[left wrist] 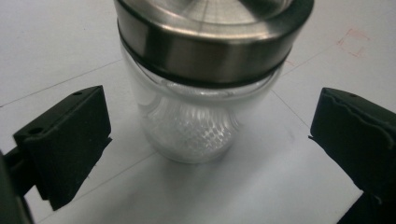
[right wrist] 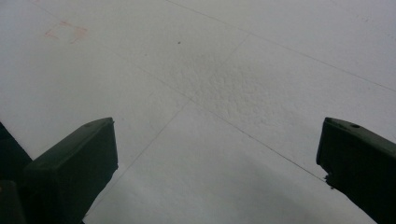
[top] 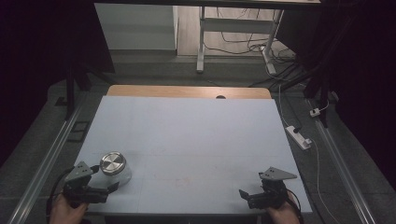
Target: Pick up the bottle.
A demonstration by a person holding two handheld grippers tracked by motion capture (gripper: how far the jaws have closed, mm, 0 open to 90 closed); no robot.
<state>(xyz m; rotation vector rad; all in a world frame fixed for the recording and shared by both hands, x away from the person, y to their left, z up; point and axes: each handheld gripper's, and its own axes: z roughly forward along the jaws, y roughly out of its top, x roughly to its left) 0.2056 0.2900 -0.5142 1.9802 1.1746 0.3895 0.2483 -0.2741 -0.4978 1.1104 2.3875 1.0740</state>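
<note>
Jar (left wrist: 196, 107), steel-lidded, stands between your left gripper's (left wrist: 210, 135) wide jaws, untouched. Your right gripper (right wrist: 217, 154) gapes wide over bare mat (top: 196, 135). Room dark.

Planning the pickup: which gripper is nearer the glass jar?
Left. The left gripper sits open right beside the glass jar, jaws either side of it; the right gripper waits open across the table.

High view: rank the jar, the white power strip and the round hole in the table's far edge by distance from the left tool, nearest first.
1. Jar: just ahead of the left tool, at the table's near left.
2. Round hole: middle of the far wooden edge.
3. White power strip: on the floor off the table's right side.
</note>
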